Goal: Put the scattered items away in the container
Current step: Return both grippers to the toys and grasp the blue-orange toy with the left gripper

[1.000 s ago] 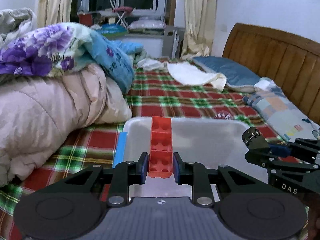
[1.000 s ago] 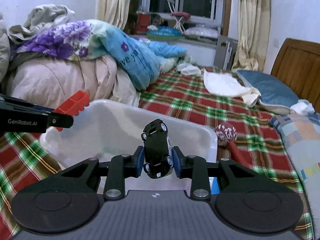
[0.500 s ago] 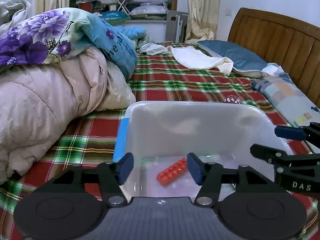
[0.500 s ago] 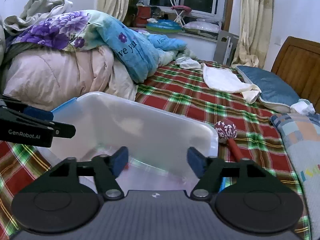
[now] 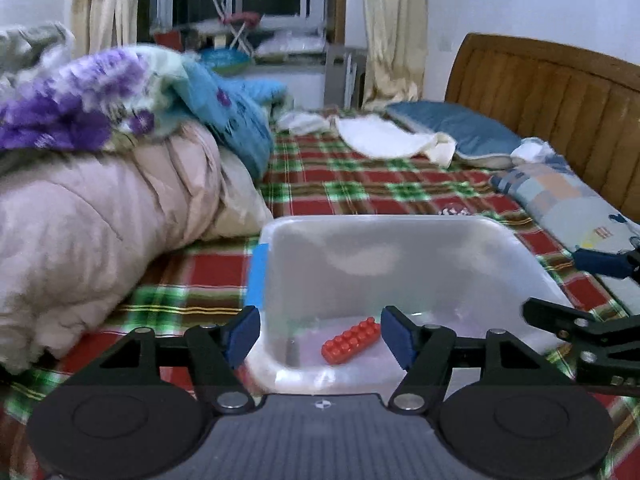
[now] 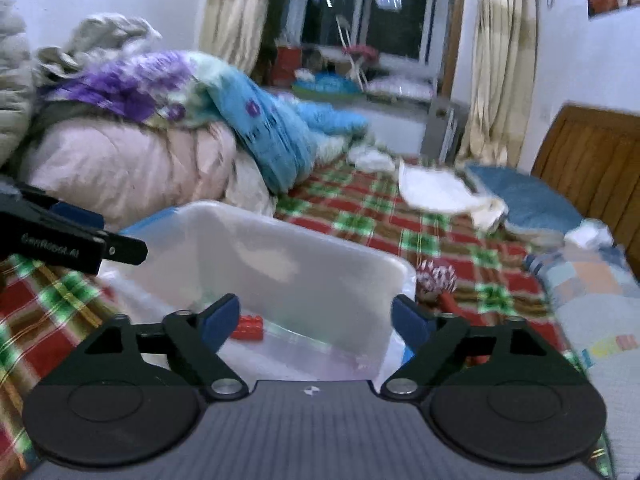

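A plaid-covered bed (image 5: pixel 360 188) carries a translucent, round-cornered plastic container (image 5: pixel 400 256). Over it, the left claw (image 5: pixel 320 332) and right claw (image 6: pixel 316 320) both gape wide, holding nothing. Beyond the left claw, a studded red brick (image 5: pixel 351 340) lies flat on the container floor, long axis angled up-right.

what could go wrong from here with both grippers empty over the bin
The maraca lies tight against the bin wall, so the right gripper, jaws open, may knock the bin while reaching for it. The left gripper hangs close by, and the two could collide. The soft plaid bedspread may let the bin shift.
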`<state>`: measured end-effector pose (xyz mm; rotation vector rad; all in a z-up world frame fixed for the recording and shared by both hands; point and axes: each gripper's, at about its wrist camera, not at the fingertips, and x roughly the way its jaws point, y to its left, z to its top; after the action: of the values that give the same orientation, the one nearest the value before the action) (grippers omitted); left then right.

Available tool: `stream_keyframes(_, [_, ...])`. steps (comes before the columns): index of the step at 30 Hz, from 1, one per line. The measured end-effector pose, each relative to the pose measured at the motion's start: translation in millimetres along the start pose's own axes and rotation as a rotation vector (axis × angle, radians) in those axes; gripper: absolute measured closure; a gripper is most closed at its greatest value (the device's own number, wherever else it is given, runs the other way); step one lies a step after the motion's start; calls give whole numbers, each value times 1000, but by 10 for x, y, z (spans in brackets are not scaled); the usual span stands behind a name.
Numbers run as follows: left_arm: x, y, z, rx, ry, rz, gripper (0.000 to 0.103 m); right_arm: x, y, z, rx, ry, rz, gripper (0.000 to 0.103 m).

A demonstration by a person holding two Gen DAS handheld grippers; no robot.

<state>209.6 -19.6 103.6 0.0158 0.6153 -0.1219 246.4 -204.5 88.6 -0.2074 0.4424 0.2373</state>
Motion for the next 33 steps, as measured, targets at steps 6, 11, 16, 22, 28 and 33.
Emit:
stream_keyframes(6, [-438,59,-522,12,1,-20,32,-551,284,-433,-47,-9,48,0])
stream_keyframes(11, [-527,76,-1032,2,71,-22,32,-672,497,-774,-42,54,67,0])
stream_keyframes(16, [-619,85,-1444,9,109,-11,32,-737,643,-1130,0,126,64,0])
stream_keyframes(22, [-662,-18,-1789,39,136,-1,32,-812,764,-1384,27,138,46,0])
stream_keyframes(28, [-564,-24,-1994,51,153,3,43,-736,742,-1498,67,162,35,20])
stream_keyframes(33, [-540,-18,-2043,47,133,-12,45,-678,736,-1556,97,183,41,20])
